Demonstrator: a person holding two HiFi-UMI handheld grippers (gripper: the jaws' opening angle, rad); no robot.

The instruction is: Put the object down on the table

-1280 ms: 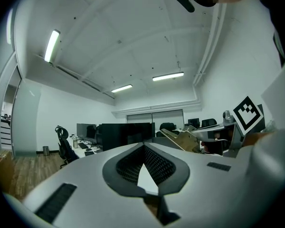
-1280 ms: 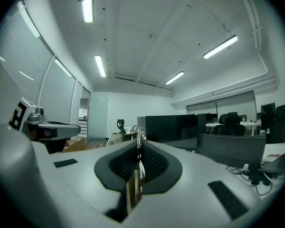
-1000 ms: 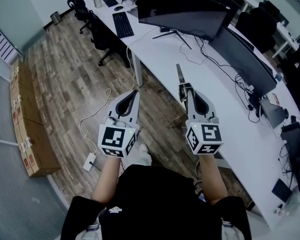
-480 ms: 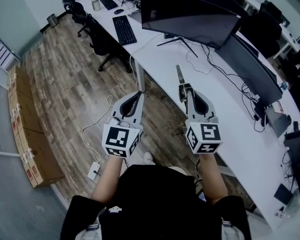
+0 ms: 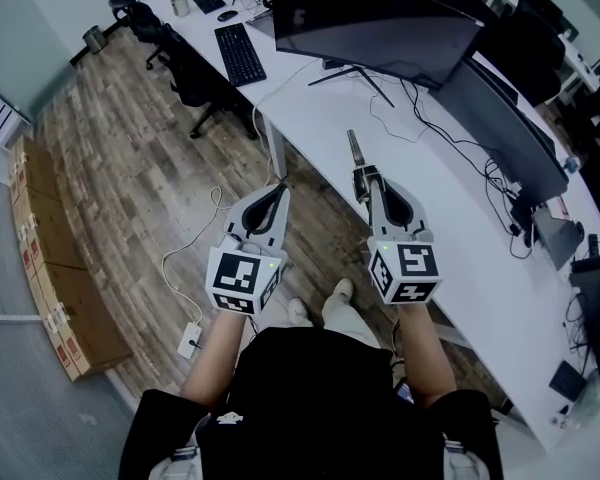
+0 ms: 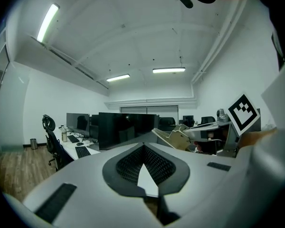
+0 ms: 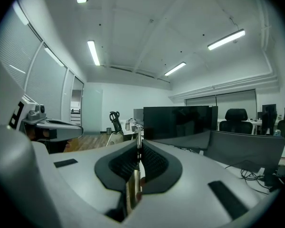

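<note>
The right hand-held gripper [image 5: 363, 176] is clamped on a slim object [image 5: 354, 150], thin and grey, which sticks out past the fingertips toward the far side. In the right gripper view, the right hand-held gripper's [image 7: 138, 144] dark ribbed pads press together on the narrow strip of the slim object [image 7: 132, 190], which runs up between them edge-on. From the head view the object shows over the near edge of the long white desk [image 5: 450, 218]. It is carried in the grip and does not lie on the desk.

The left hand-held gripper [image 5: 278, 190] is to the left of the right one, over the wood floor [image 5: 130, 168] just off the desk's near edge. In the left gripper view, the left hand-held gripper's [image 6: 143, 148] jaws meet at their tips with nothing between them. The right one's marker cube [image 6: 242, 110] shows at the right of that view.

On the far part of the desk stands a large dark monitor [image 5: 380, 23], with a black keyboard [image 5: 240, 53] to its left and a second monitor [image 5: 505, 128] to its right. Loose cables [image 5: 430, 118] trail across the white top. Black office chairs [image 5: 195, 68] stand along the desk's left side. Cardboard boxes [image 5: 50, 268] line the far left wall, and a white power strip [image 5: 190, 338] lies on the floor near the person's feet.
</note>
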